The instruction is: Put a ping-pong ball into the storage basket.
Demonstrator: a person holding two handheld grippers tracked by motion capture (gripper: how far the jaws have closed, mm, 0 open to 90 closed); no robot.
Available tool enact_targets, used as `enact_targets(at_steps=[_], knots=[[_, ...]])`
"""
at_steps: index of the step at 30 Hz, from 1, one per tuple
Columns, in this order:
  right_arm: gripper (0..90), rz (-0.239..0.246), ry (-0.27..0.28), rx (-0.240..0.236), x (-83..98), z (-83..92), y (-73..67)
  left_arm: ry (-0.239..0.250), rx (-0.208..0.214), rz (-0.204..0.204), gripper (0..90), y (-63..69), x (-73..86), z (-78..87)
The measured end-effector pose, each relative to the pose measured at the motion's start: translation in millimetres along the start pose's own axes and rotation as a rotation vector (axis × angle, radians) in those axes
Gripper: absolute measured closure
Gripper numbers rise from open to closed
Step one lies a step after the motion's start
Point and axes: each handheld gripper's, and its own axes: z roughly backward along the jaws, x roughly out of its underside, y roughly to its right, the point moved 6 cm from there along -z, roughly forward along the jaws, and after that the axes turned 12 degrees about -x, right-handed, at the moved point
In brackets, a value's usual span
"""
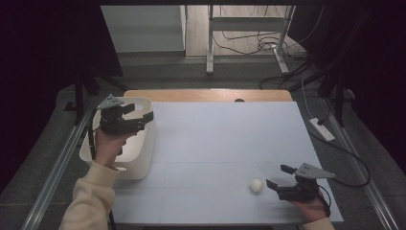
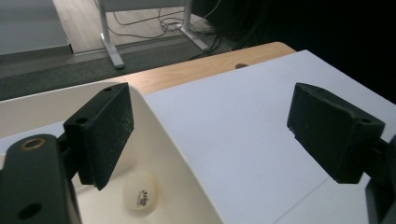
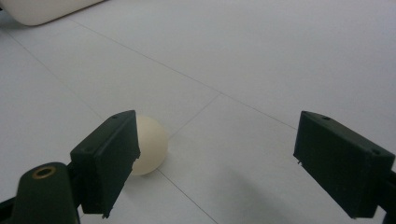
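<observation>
A white ping-pong ball point(image 1: 256, 186) lies on the white table near the front right. My right gripper point(image 1: 279, 176) rests just to the right of it, open. In the right gripper view the ball point(image 3: 152, 144) sits just beyond the left jaw, partly hidden by it, and nothing is between the pads of the right gripper point(image 3: 215, 158). My left gripper point(image 1: 140, 112) hovers open over the white bin point(image 1: 143, 163) at the left. In the left gripper view a second ball point(image 2: 140, 195) with a printed logo lies inside the bin point(image 2: 161, 126), below the empty left gripper point(image 2: 210, 135).
The white table sheet point(image 1: 225, 139) runs to a wooden strip point(image 1: 206, 95) at the far edge. A corner of the bin point(image 3: 42, 9) shows at the top left of the right gripper view. Cables and metal desk legs point(image 1: 209, 43) stand on the floor beyond the table.
</observation>
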Motion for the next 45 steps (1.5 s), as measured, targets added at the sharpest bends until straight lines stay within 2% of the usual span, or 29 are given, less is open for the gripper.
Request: enact_targets(at_steps=[12, 17, 18, 24, 25, 45], knots=[[14.3, -0.002, 0.003, 0.0, 0.6, 0.9, -0.2, 0.016, 0.078, -0.025, 17.6, 23.9, -2.7, 1.2], [14.2, -0.002, 0.002, 0.0, 0.9, 1.0, -0.1, 0.022, 0.106, -0.048, 17.5, 34.4, -3.6, 3.7], [14.3, -0.002, 0.002, 0.0, 1.0, 1.0, -0.1, 0.027, 0.124, -0.06, 17.4, 40.8, -4.1, 4.8], [14.2, -0.002, 0.001, -0.001, 0.9, 0.8, -0.7, 0.03, 0.149, -0.079, 16.5, 50.8, -5.0, 5.3], [14.3, -0.003, 0.001, -0.002, 1.0, 0.8, -0.7, 0.023, 0.171, -0.089, 16.0, 56.7, -4.8, 4.2], [14.3, -0.003, 0.001, 0.0, 1.2, 1.0, -0.2, -0.003, 0.236, -0.136, 14.5, 80.1, -0.1, -0.9]])
